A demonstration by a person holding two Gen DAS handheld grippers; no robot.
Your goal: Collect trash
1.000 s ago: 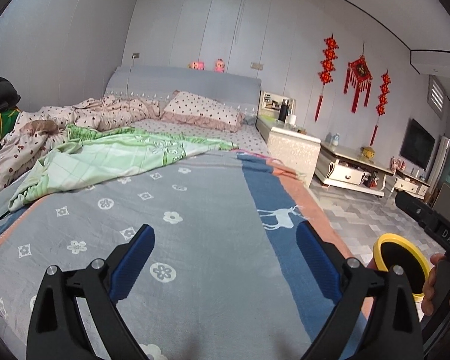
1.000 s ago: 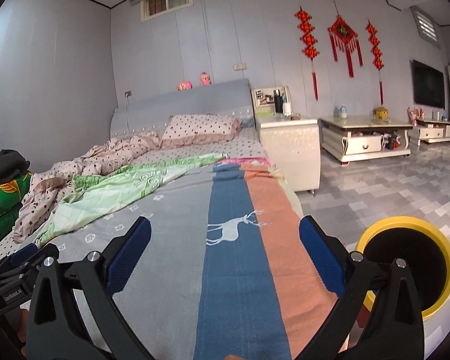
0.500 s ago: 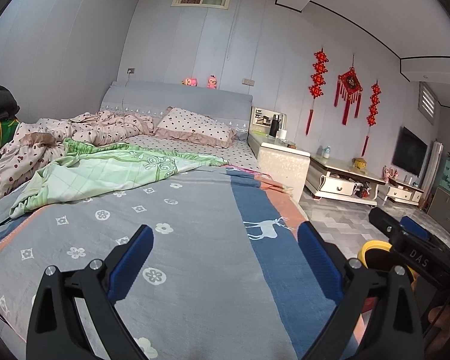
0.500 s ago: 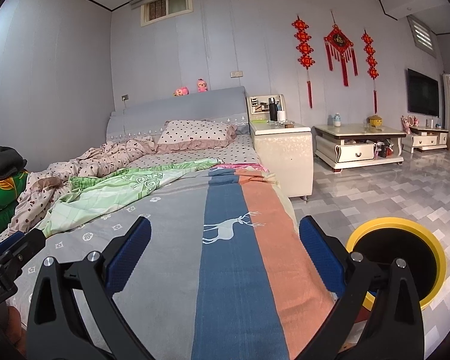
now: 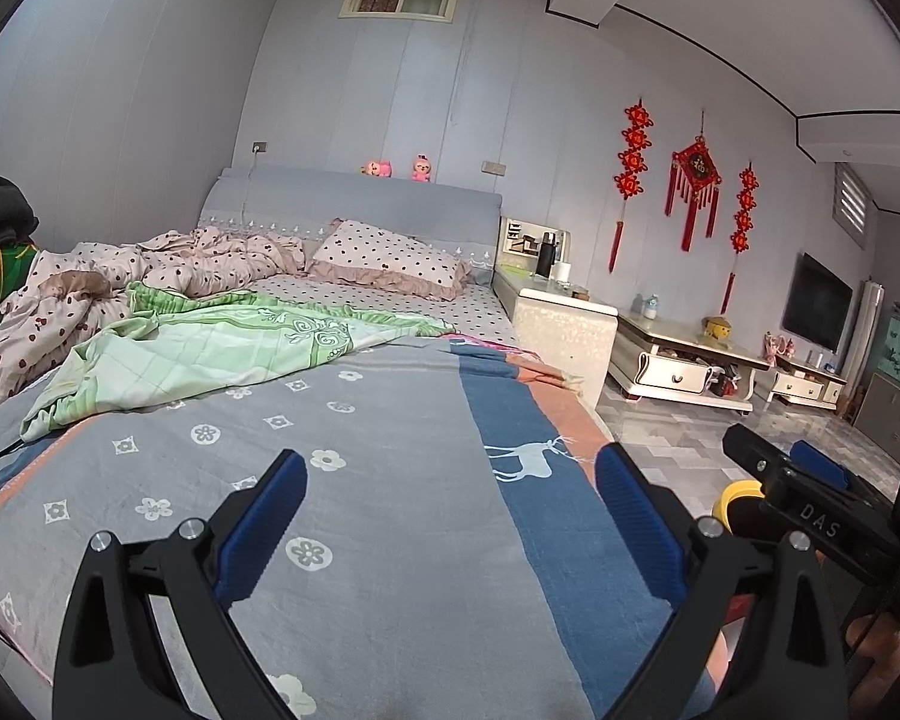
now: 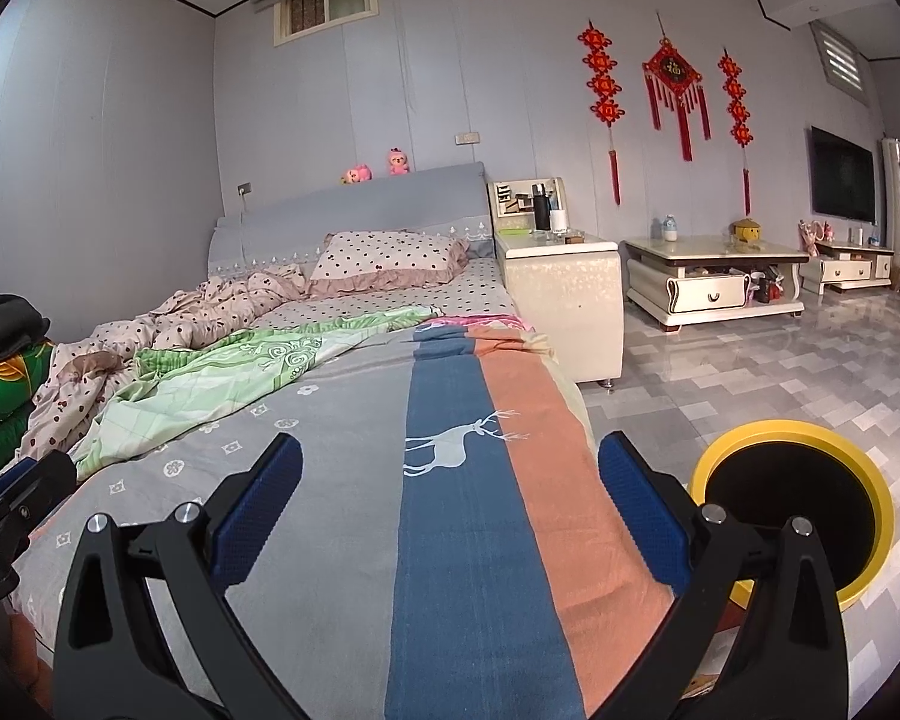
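My left gripper [image 5: 447, 471] is open and empty, held over the foot of the bed [image 5: 390, 510]. My right gripper [image 6: 450, 459] is open and empty too, over the striped bedspread [image 6: 468, 510]. A yellow-rimmed trash bin [image 6: 792, 498] with a black inside stands on the floor to the right of the bed; only a piece of its rim [image 5: 735, 501] shows in the left wrist view, behind the right gripper's body [image 5: 810, 510]. I see no piece of trash on the bed or the floor.
A green quilt [image 5: 210, 354], a dotted duvet [image 5: 198, 264] and a pillow [image 5: 390, 258] lie on the bed. A white nightstand [image 6: 558, 294], a low table [image 6: 714, 282] and a TV [image 6: 840, 174] line the right wall. The floor [image 6: 780, 372] is tiled.
Both grippers have drawn back and tilted up, so more of the room and ceiling shows. In the left wrist view the bin has slid behind the right gripper. Both stay open.
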